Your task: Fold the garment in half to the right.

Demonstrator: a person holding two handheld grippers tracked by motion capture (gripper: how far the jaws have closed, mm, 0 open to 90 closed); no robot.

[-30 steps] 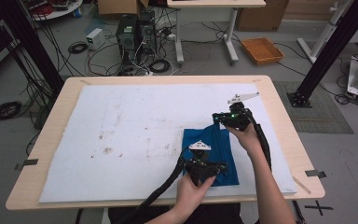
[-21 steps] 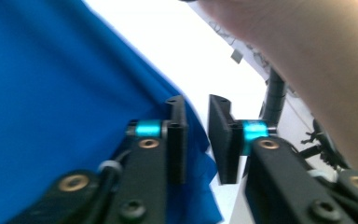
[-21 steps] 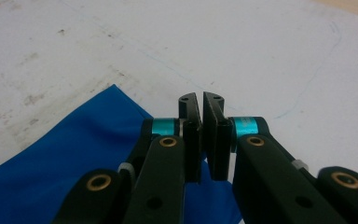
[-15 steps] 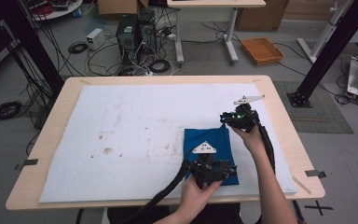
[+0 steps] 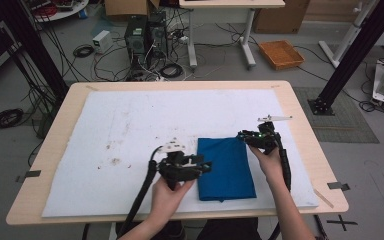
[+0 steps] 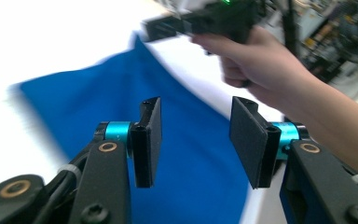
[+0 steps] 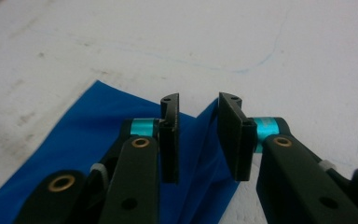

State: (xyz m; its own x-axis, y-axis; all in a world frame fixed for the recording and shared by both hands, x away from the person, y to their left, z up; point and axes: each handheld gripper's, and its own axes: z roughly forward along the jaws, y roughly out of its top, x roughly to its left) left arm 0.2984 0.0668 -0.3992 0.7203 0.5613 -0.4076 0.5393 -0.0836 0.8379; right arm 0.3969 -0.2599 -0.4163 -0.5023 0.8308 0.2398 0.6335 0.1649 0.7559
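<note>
both grippers have just been opening and let the folded cloth [image 5: 226,169] go. left gripper [image 5: 206,166] has slid off its left edge, jaws apart and empty; right gripper [image 5: 242,135] hovers open over the far right corner. this fold looks finished.

Blue cloth [image 6: 121,107] edges blurred in left gripper view; bottom cut off.
</note>
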